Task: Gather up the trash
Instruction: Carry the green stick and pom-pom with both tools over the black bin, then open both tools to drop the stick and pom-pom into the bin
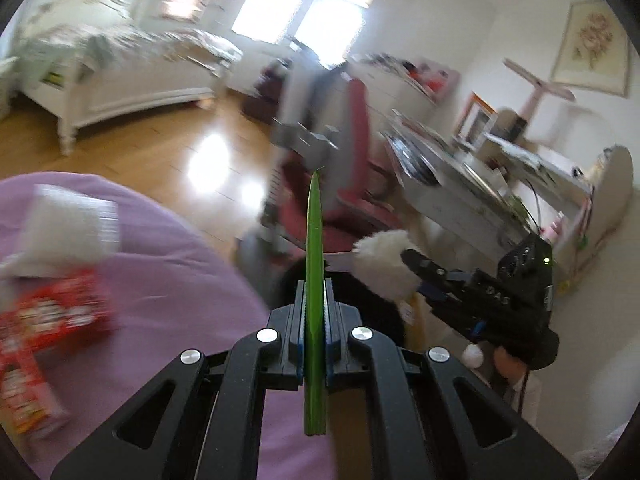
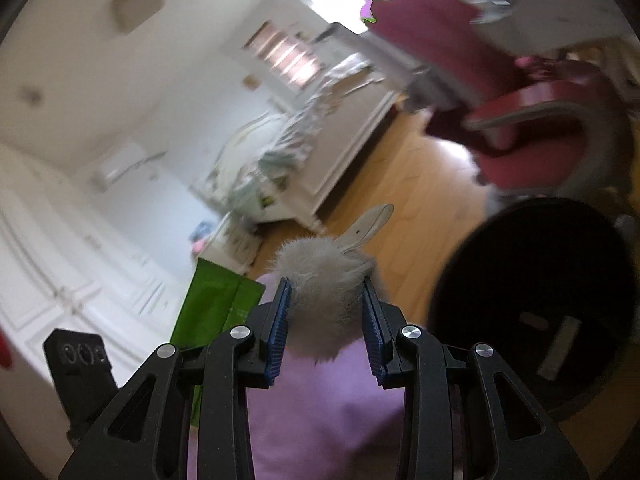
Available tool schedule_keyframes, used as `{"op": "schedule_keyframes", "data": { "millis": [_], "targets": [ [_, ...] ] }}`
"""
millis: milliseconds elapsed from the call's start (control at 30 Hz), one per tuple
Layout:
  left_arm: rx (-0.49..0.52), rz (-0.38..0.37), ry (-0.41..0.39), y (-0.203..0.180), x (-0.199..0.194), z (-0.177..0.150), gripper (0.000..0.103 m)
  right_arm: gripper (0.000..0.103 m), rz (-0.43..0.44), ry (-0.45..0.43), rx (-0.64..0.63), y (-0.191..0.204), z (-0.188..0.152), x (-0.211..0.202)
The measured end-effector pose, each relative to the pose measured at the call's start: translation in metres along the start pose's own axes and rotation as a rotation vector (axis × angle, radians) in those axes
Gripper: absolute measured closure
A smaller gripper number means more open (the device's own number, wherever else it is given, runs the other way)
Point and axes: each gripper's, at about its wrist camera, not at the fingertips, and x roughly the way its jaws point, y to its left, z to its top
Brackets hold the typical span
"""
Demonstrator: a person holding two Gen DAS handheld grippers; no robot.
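My left gripper (image 1: 315, 292) is shut on a flat green wrapper (image 1: 314, 248), held edge-on above the purple cloth (image 1: 180, 272). The wrapper also shows in the right wrist view (image 2: 212, 304). My right gripper (image 2: 326, 300) is shut on a white fluffy pompom (image 2: 326, 280) with a thin flat tag sticking out. The right gripper and pompom (image 1: 384, 264) show in the left wrist view, to the right. A black round bin (image 2: 536, 304) stands on the floor to the right of the pompom.
Red snack boxes (image 1: 60, 312) and a white plastic packet (image 1: 68, 224) lie on the purple cloth at left. A red chair (image 1: 340, 184), a cluttered white desk (image 1: 480, 184) and a white bed (image 1: 120, 76) stand on the wooden floor (image 1: 160, 152).
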Motion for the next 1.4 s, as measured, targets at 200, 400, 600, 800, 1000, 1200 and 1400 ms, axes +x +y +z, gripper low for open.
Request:
{"op": "schedule_keyframes", "data": {
  "millis": [200, 400, 600, 800, 1000, 1200, 1400],
  "targets": [
    [0.032, -0.112, 0.118, -0.038, 0.074, -0.005, 0.096, 0.069, -0.15, -0.062, 0.067, -0.074, 0.004, -0.033],
    [0.025, -0.132, 0.231, -0.05, 0.134, -0.023, 0.096, 0.069, -0.232, -0.062, 0.146, -0.128, -0.007, -0.049],
    [0.009, -0.111, 0.276, -0.048, 0.157, -0.03, 0.096, 0.069, -0.256, -0.041, 0.17, -0.138, -0.014, -0.042],
    [0.086, -0.022, 0.317, -0.06, 0.166, -0.033, 0.091, 0.053, -0.268, -0.023, 0.209, -0.146, -0.012, -0.035],
    [0.127, 0.038, 0.258, -0.071, 0.142, -0.022, 0.023, 0.026, -0.264, -0.049, 0.233, -0.137, -0.01, -0.042],
    [0.137, 0.012, 0.107, -0.077, 0.074, -0.001, 0.014, 0.024, -0.219, -0.049, 0.192, -0.103, -0.006, -0.041],
    [0.069, 0.061, -0.024, -0.039, -0.013, 0.002, 0.013, 0.024, -0.147, 0.012, 0.067, -0.037, -0.007, -0.015]
  ]
}}
